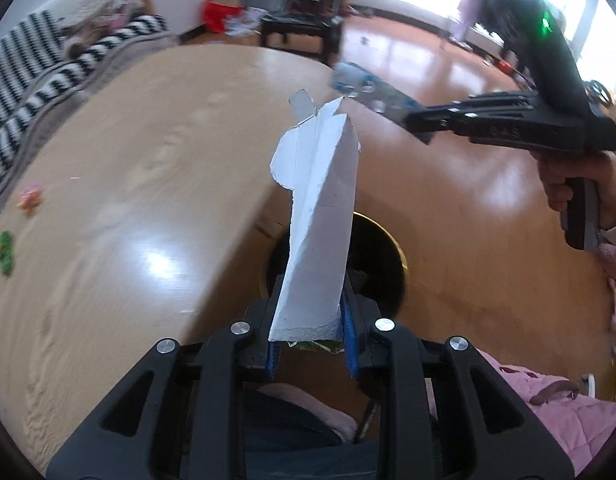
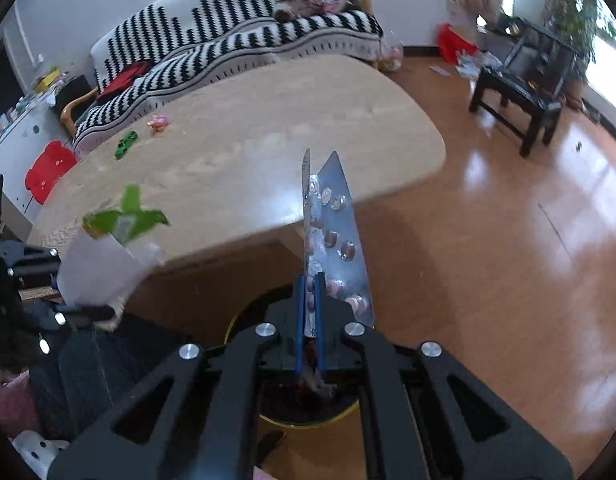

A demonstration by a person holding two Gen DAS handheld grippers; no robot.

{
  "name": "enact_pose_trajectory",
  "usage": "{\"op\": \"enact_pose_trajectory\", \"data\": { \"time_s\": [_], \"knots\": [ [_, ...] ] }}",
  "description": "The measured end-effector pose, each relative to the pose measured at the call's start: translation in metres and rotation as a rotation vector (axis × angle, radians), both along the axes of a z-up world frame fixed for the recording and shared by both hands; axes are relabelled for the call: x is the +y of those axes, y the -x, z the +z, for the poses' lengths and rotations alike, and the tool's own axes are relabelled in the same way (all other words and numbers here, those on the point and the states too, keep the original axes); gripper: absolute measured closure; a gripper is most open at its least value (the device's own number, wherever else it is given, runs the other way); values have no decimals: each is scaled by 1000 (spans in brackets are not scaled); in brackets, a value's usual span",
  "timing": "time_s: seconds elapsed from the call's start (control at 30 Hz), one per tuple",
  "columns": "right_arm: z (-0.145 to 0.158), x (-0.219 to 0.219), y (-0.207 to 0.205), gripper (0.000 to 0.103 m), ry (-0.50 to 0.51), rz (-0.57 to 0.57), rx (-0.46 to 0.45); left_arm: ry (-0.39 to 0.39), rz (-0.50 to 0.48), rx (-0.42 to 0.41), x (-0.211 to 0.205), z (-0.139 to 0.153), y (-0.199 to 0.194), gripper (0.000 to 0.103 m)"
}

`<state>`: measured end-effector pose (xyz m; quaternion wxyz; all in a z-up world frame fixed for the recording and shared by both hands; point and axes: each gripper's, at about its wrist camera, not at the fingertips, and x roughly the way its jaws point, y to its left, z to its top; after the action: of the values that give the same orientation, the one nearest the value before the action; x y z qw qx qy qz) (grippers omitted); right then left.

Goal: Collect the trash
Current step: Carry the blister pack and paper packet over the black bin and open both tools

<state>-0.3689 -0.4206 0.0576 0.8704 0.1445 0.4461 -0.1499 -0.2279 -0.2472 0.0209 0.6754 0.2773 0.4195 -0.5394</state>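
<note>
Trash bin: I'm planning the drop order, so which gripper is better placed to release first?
Probably right. The right gripper, shut on the blister pack, sits directly above the gold-rimmed trash bin; the left gripper's torn carton overlaps only its edge.

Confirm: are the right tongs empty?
No, the right tongs are clamped on a silver pill blister pack sticking up between the blue pads.

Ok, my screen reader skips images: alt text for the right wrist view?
The right gripper is shut on a silver pill pack, above a round gold-rimmed bin on the floor beside a wooden table.
</note>
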Motion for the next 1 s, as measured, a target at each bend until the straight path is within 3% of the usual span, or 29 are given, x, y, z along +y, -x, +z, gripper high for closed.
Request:
{"op": "enact_pose_trajectory", "data": {
  "time_s": [0.17,0.37,0.5,0.7,0.9,0.93,1.0],
  "knots": [
    [-62,4,23,97,-78,-41,74,-63,-21,29,-22,-48,19,79],
    [-171,7,34,97,-255,-115,200,-213,-5,98,-47,-140,29,79],
    [-214,15,29,97,-321,-118,261,-296,-12,153,-60,-180,26,79],
    [-230,11,17,97,-346,-110,295,-318,18,206,-67,-195,11,79],
    [-224,6,8,97,-334,-106,305,-321,32,179,-78,-193,14,74],
    [-222,5,8,97,-333,-106,302,-312,40,169,-78,-191,13,68],
    [-219,1,10,96,-341,-110,290,-279,54,146,-78,-185,14,37]
  ]
}}
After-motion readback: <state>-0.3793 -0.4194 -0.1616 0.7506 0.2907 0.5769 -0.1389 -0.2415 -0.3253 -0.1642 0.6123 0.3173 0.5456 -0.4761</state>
